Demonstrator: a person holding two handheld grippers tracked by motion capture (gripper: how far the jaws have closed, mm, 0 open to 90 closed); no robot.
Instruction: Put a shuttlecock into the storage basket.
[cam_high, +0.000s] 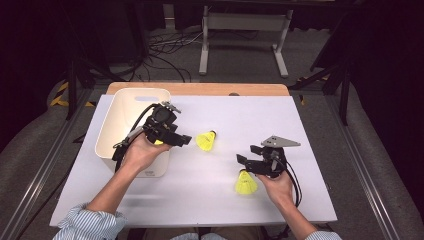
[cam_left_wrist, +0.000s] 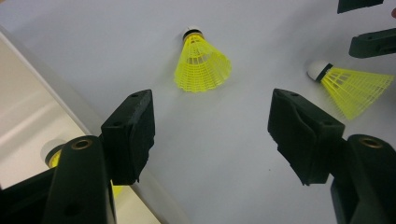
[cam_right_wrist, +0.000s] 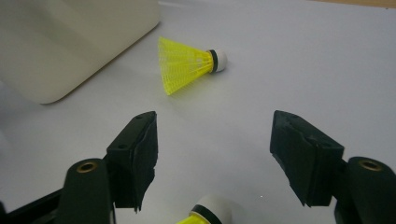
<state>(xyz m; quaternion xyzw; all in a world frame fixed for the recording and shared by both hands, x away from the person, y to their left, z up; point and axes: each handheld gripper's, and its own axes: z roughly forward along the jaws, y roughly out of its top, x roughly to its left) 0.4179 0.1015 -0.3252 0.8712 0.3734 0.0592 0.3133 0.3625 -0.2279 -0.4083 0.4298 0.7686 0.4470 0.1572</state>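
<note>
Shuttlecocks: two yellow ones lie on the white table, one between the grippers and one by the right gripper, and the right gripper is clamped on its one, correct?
Not quite. The right gripper stands open, its shuttlecock loose on the table, as the right gripper view shows.

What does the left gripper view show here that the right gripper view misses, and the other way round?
Left gripper view alone: a shuttlecock inside the bin, low at its left edge, and the right gripper at top right. Right gripper view alone: the cork of the near shuttlecock right below its own open jaws, and the white bin from outside. Both share the middle shuttlecock lying on its side on the white table, apart from the bin.
</note>
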